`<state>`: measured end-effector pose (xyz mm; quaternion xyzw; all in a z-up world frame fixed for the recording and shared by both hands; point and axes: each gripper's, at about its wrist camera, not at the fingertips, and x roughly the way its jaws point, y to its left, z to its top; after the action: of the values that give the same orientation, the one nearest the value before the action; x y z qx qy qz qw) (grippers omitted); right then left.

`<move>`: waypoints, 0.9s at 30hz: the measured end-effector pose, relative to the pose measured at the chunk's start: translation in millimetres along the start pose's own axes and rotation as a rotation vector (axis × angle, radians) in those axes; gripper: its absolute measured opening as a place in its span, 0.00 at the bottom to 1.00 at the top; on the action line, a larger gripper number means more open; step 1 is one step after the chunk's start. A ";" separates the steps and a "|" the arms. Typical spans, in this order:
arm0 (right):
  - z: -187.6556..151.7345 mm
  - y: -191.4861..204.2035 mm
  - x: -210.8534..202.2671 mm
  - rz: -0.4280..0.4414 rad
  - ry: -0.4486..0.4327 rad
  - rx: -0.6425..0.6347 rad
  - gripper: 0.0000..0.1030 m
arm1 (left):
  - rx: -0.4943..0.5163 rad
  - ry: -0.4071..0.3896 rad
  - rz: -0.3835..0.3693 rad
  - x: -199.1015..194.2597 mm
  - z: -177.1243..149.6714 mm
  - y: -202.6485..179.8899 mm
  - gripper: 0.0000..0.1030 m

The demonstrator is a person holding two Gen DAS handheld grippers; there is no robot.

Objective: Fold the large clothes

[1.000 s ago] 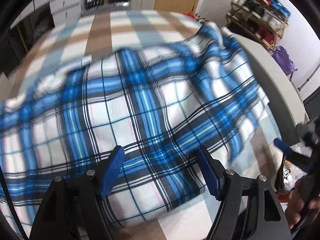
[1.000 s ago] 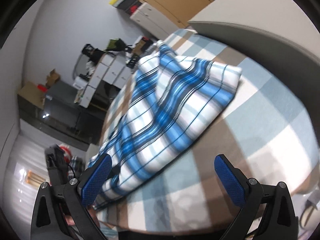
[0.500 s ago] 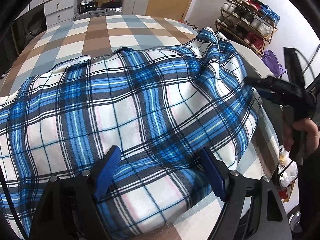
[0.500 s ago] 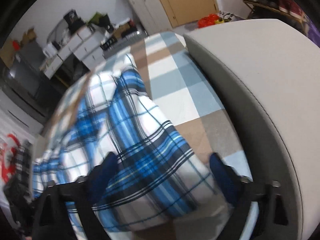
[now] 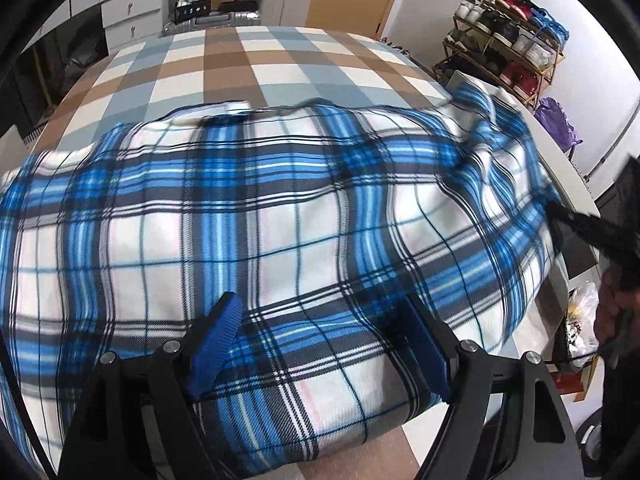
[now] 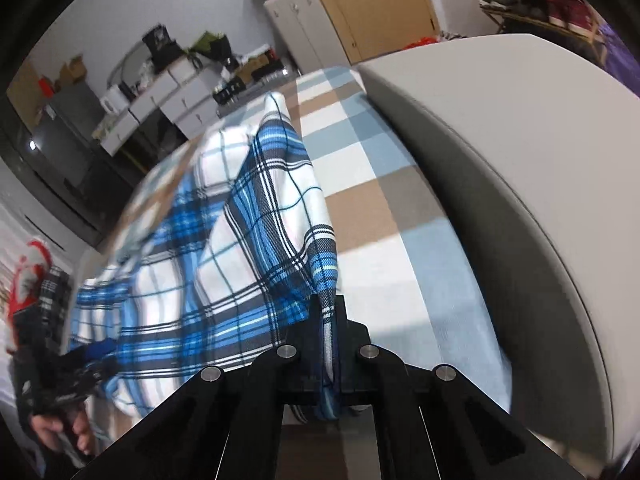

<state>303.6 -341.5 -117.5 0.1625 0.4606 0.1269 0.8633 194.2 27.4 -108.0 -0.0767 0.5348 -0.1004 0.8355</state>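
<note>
Plaid garment (image 5: 280, 208) on checked bed (image 5: 248, 60) | right gripper (image 6: 329, 344) jaws just clamped its edge | left gripper (image 5: 320, 344) jaws wide.

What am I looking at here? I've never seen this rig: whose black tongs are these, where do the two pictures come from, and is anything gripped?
There is no robot arm. A person holds one pair of tongs in each hand, and a fisheye camera on each looks forward along its two fingers.

The left-hand camera shows the left tongs with blue pads standing apart over a blue plaid cloth. The cloth bulges between the pads; I cannot tell whether they press it. At the right edge of that picture you see the other tongs and the hand holding them.

The right-hand camera shows the right tongs, which have just been closing and are now shut on an edge of the same cloth, pinched between the pads.

The cloth lies on a bed with a checked cover in brown, white and grey-blue. A grey headboard runs alongside.
</note>
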 end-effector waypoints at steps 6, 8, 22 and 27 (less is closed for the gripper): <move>-26.9 -20.8 -20.0 -0.059 -0.046 0.071 0.03 | -0.036 0.010 0.021 -2.7 0.4 1.5 0.75; -36.7 -28.8 -24.7 -0.080 -0.047 0.100 0.03 | -0.045 0.009 0.029 -6.2 -1.1 -0.5 0.75; -56.8 -7.0 -19.2 0.248 0.040 0.260 0.67 | -0.051 0.003 0.047 -19.0 -3.6 -0.3 0.75; -44.6 11.7 17.7 0.329 0.149 0.335 0.74 | -0.071 -0.008 0.047 -20.7 -0.5 10.3 0.75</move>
<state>275.1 -317.0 -149.5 0.3666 0.5048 0.1991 0.7557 186.2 42.6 -92.4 -0.0943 0.5362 -0.0611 0.8366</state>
